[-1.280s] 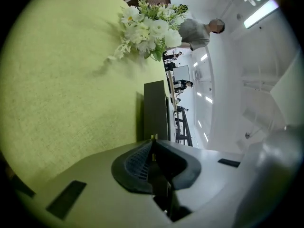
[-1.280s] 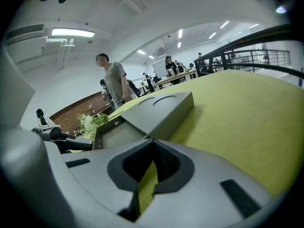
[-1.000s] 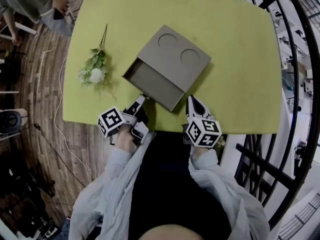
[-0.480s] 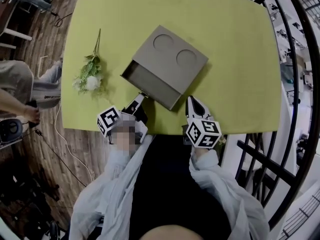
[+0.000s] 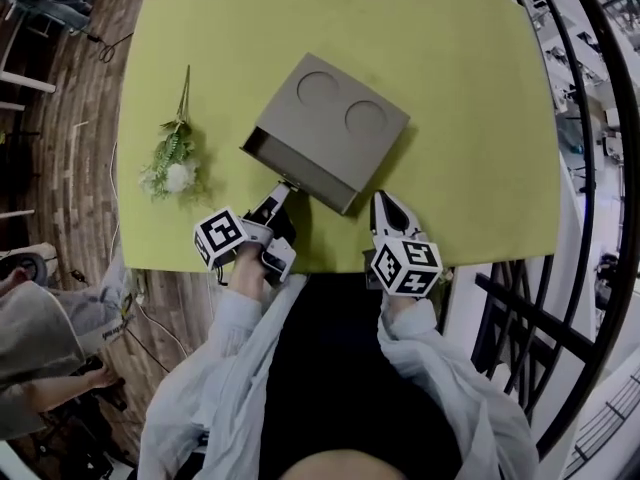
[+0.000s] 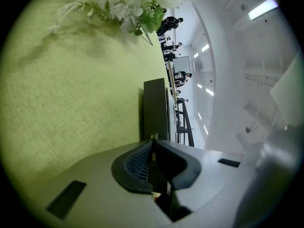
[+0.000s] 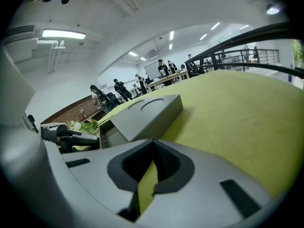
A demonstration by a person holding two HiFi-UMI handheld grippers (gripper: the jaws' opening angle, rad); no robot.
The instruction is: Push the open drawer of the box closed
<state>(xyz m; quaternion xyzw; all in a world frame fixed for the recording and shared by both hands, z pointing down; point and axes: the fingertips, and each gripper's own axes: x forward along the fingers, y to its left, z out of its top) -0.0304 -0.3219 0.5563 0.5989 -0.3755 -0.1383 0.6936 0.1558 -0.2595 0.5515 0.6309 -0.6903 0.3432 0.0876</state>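
A grey box (image 5: 335, 118) with two round recesses in its lid lies askew on the yellow-green table (image 5: 470, 108). Its drawer (image 5: 298, 164) sticks out a short way toward me. My left gripper (image 5: 283, 190) is shut, its tips against the drawer's front near the left corner. In the left gripper view the closed jaws (image 6: 152, 139) meet at a small brass-coloured fitting on the dark drawer front (image 6: 156, 109); whether they pinch it I cannot tell. My right gripper (image 5: 385, 206) is shut and empty, just off the box's near right corner. From the right gripper (image 7: 153, 140) the box (image 7: 147, 110) and drawer opening (image 7: 107, 133) show.
A white artificial flower sprig (image 5: 175, 158) lies on the table's left side. The table's near edge (image 5: 330, 266) runs just behind both grippers. A black railing (image 5: 590, 168) stands to the right. A person (image 5: 40, 348) is on the wooden floor at lower left.
The drawer has slid further into the box, and my left gripper has followed it forward. The right gripper has stayed put. A bystander has moved along the left side.
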